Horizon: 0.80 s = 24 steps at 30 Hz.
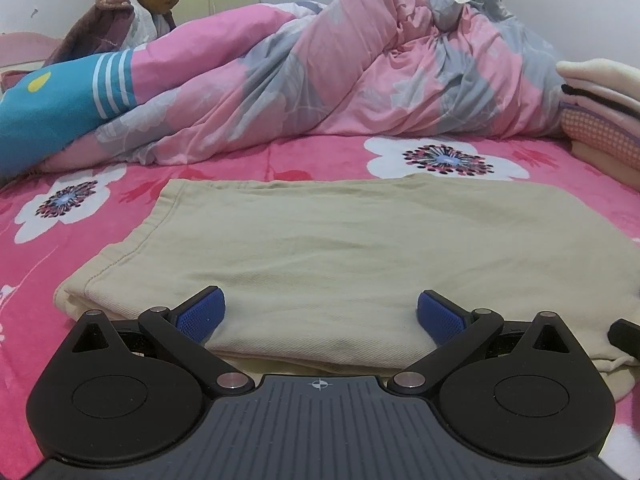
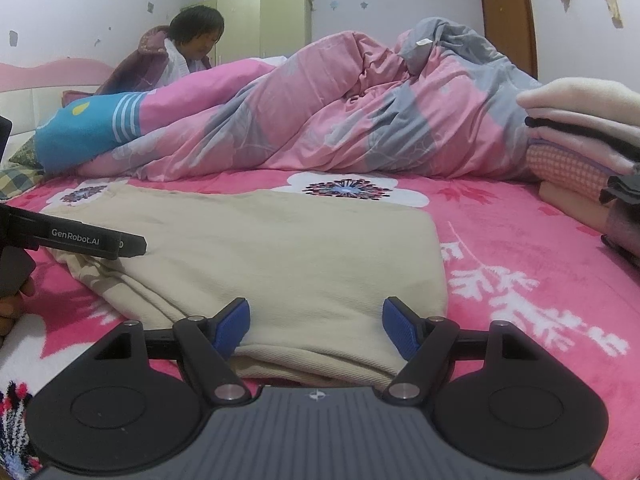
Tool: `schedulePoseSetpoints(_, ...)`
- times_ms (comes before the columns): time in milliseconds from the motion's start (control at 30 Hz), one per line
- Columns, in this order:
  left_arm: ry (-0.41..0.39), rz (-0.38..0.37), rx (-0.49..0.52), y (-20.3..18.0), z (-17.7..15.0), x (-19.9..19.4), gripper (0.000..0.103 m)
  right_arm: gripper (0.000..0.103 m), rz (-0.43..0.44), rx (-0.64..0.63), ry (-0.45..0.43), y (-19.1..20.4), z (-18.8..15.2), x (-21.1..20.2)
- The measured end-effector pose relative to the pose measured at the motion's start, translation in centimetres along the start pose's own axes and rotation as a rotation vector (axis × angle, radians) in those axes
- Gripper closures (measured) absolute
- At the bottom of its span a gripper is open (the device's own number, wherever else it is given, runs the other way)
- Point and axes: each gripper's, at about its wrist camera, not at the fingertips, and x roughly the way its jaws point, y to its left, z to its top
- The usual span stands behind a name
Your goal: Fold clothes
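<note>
**Both grippers set at the near hem, next fold pending**

Mid-fold, by the look of it: beige garment (image 1: 332,248) lying flat on the pink floral bed cover (image 1: 280,160), already doubled into a rectangle with layered edges showing along the near side. Next move likely calling for a pinch on that near edge at both ends, then a lift and carry toward the far edge, keeping the layers together.

Left gripper (image 1: 320,314) low over the garment's near-left part, jaws released and spread wide, blue pads (image 1: 200,316) resting at or just above the cloth, nothing clamped.

Right gripper (image 2: 316,326) at the near-right corner, jaws likewise released and wide, straddling the folded edge without pinching it; contact with the fabric not certain.

Folded stack (image 2: 580,128) at far right, crumpled duvet (image 2: 320,112) behind.
</note>
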Motion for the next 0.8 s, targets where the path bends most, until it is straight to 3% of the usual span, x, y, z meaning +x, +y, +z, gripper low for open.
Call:
schedulePoseSetpoints(633,-0.029,0.020,0.032,-0.3,0.0,-0.6,0.000,0.025,-0.011,0.005,0.007,0.2,0.1,-0.1)
schedulePoseSetpoints(800,-0.150,-0.008,0.023,3.5,0.4,-3.4,0.000,0.025,-0.027,-0.056,0.060,0.9,0.4,-2.8)
